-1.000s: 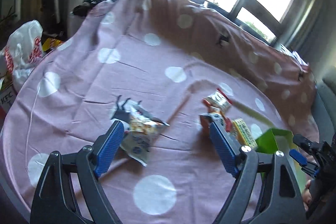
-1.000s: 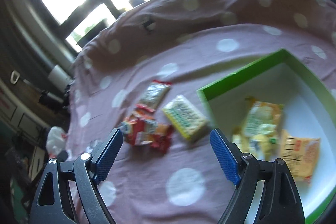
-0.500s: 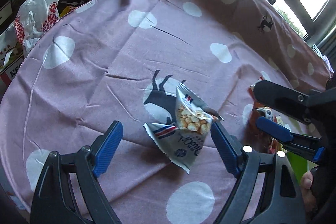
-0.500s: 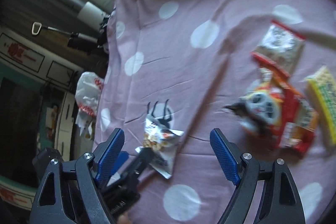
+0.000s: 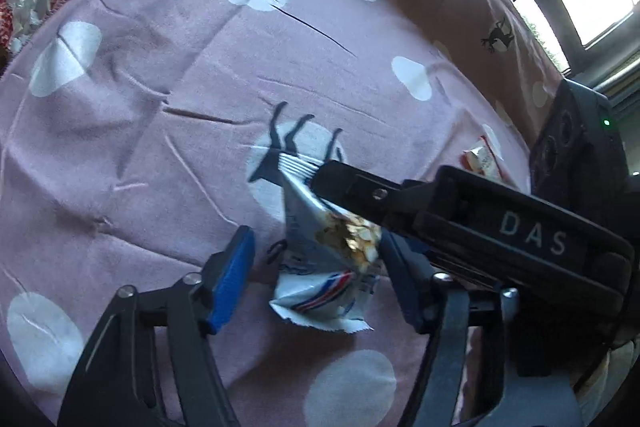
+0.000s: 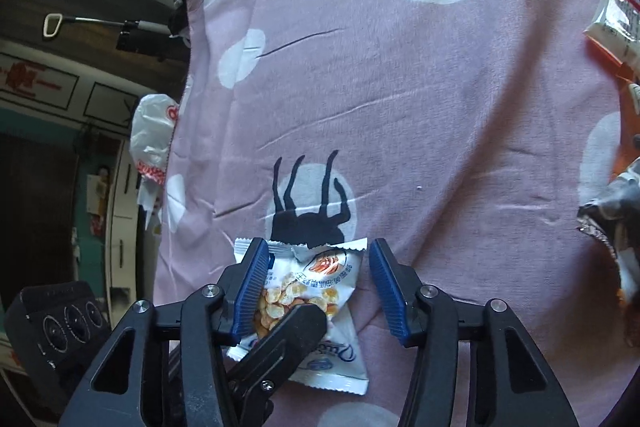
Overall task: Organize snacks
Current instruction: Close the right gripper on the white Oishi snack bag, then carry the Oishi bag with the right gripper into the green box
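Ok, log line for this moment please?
left gripper: jaws just closing, astride snack packet, not clamped | right gripper: jaws just closing, astride same packet, not clamped | packet: lying on spotted cloth

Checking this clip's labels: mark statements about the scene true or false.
1. The left gripper and right gripper straddle one white snack packet. True; both sets of jaws have just been closing, not yet pinching it.
2. The packet lies in a green box. False: it lies on the pink dotted cloth.
3. A black deer print sits beside the packet. True.
4. No other snack is in view. False: a red-and-white packet shows at the right wrist view's edge.
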The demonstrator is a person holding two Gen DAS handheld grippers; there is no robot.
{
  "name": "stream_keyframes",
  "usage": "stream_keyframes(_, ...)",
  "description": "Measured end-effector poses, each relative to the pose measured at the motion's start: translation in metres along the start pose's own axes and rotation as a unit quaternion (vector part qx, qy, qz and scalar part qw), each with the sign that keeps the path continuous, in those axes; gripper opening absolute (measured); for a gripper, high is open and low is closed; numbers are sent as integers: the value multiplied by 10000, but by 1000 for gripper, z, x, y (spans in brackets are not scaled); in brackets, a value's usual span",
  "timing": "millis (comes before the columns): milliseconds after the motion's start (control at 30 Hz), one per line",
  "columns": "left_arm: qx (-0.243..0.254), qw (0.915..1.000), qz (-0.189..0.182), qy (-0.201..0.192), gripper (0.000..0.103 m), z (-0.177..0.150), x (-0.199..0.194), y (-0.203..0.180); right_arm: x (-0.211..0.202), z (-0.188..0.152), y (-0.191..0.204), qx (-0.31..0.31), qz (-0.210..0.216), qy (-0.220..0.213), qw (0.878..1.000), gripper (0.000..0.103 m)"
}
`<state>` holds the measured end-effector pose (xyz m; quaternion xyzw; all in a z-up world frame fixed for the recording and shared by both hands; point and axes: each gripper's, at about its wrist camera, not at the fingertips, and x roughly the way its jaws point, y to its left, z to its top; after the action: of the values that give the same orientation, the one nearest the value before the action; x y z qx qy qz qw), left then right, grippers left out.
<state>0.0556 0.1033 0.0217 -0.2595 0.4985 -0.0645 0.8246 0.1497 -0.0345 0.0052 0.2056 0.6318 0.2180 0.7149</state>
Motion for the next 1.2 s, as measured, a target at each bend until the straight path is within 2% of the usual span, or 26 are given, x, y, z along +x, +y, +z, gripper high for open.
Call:
stream_keyframes(33,-18,9999,-89,88,50,-1,2,-2,1,-2,1,-26,78,41,10000,49)
stream_keyframes(67,24,10000,-23,72,50,-3,1,-4,1,-2,0,19,168,112,9998,47)
stream_keyframes(133,177,9998,56,9,47,-5,-2,-11,0,-5,-5,165,350,178,9991,46)
stream_keyframes(267,409,9991,-32,-64,45,-13,-11,-30,-18,-13,-6,165,353,19,9992,45)
stream_keyframes(500,957,9940,-431,-301,45,-37,-31,-76,-82,-33,-15,201,217,-651,9974,45)
stream_keyframes(667,1501,9848,-825,-283,41,-60,-36,-116,-130,-55,-32,349,14,-1248,9916,45)
stream_keyframes(800,1862,9781,-858,-358,41,-76,-36,-144,-158,-71,-43,367,-165,-1639,9857,45)
stream_keyframes(1200,2092,9676,-1206,-742,40,-92,-53,-170,-199,-90,-38,-48,-331,-2063,9779,45)
